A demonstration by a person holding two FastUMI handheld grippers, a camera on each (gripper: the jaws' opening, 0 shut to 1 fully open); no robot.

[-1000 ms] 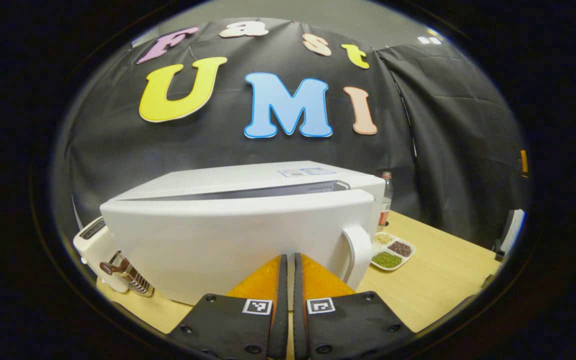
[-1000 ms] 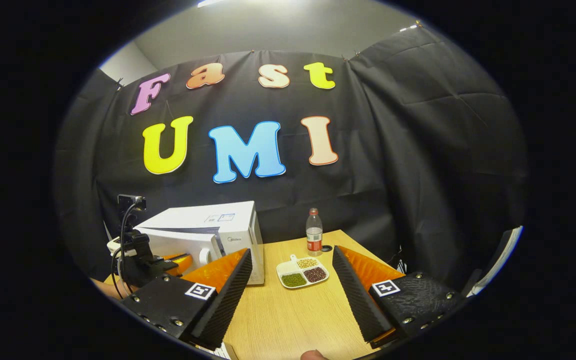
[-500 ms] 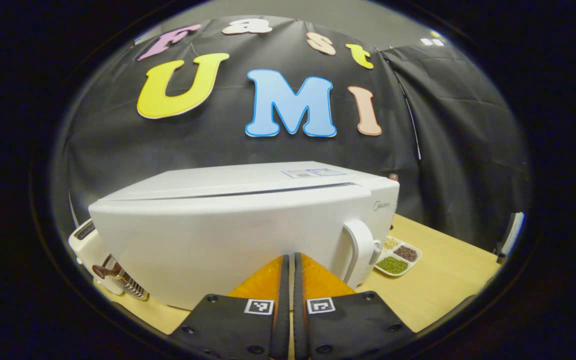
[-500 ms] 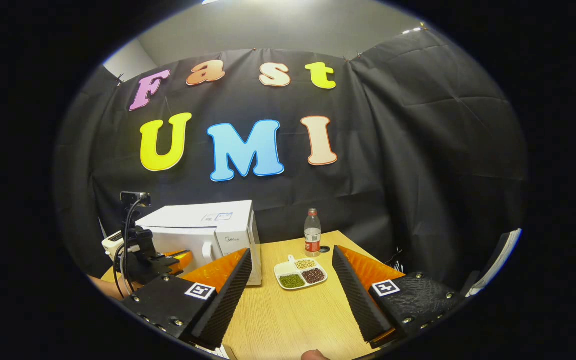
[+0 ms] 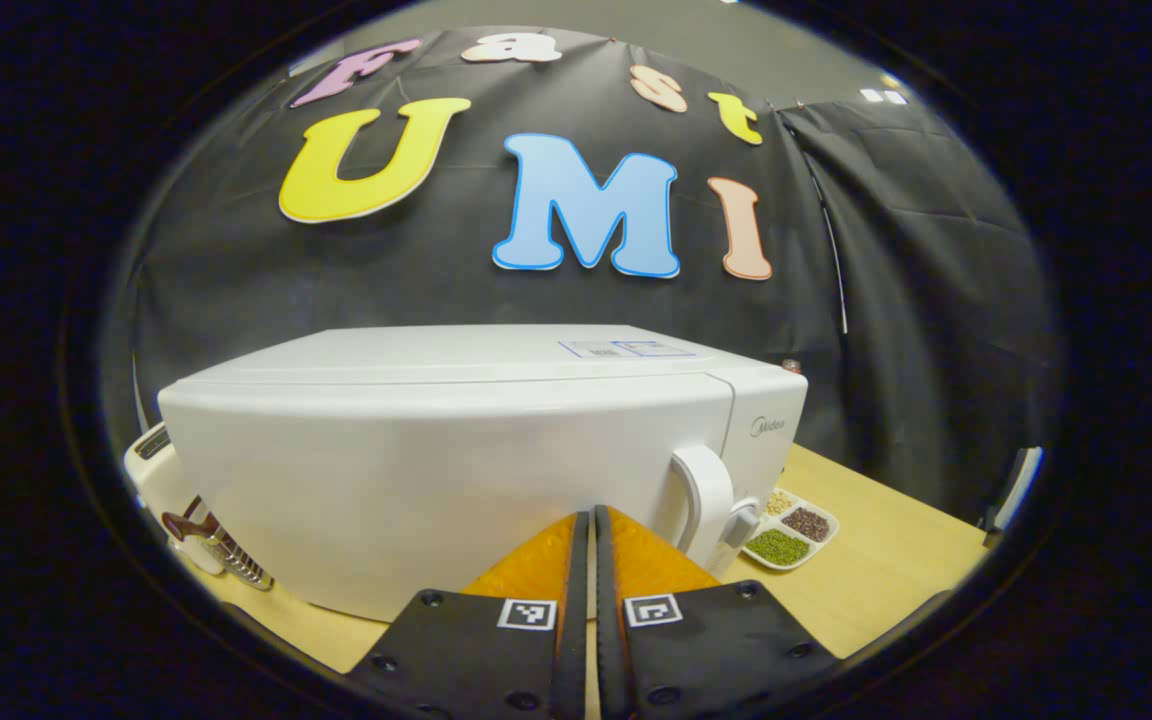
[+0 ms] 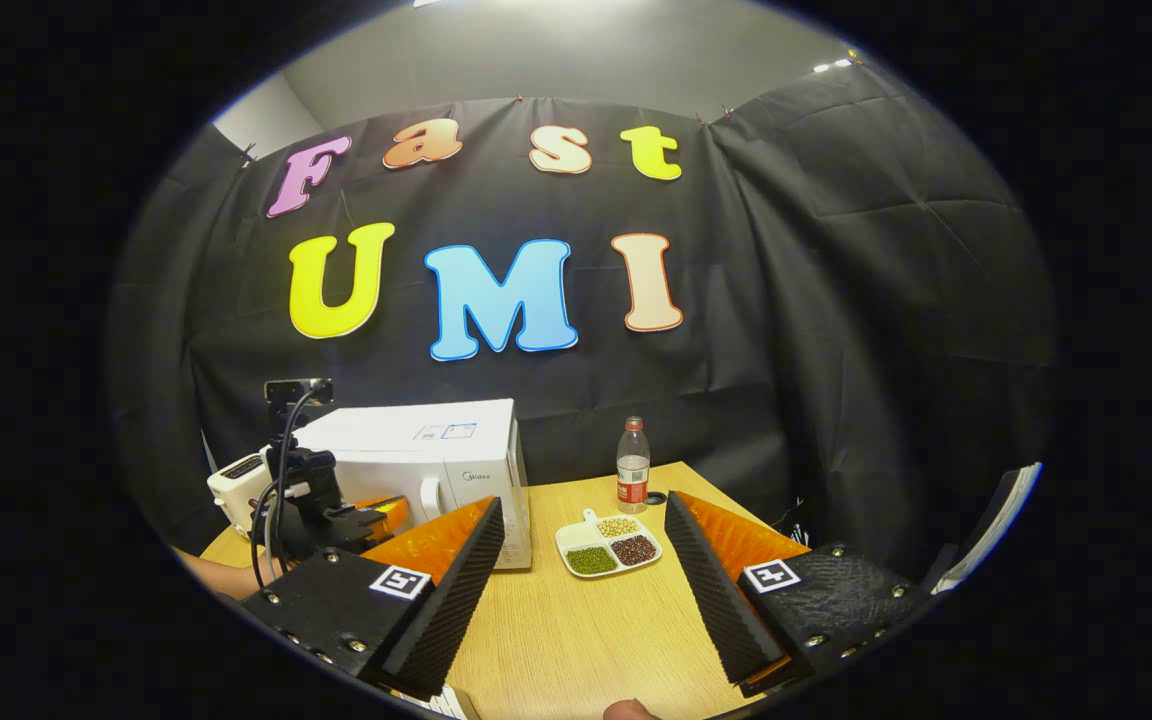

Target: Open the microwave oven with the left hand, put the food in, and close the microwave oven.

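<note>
Here, at far left on the wooden table (image 6: 576, 640), a white toaster (image 6: 239, 486) stands beside the white microwave oven (image 5: 456, 450), its door flush with the body. The left gripper (image 5: 585, 520), fingers pressed together with nothing between them, meets the door front just left of the handle (image 5: 706, 500). To the right sit a three-compartment dish of beans (image 6: 606, 547) and, farther back, a plastic bottle (image 6: 632, 466). Nearest, the right gripper (image 6: 584, 520) hangs above the table, fingers spread wide apart and empty.
</note>
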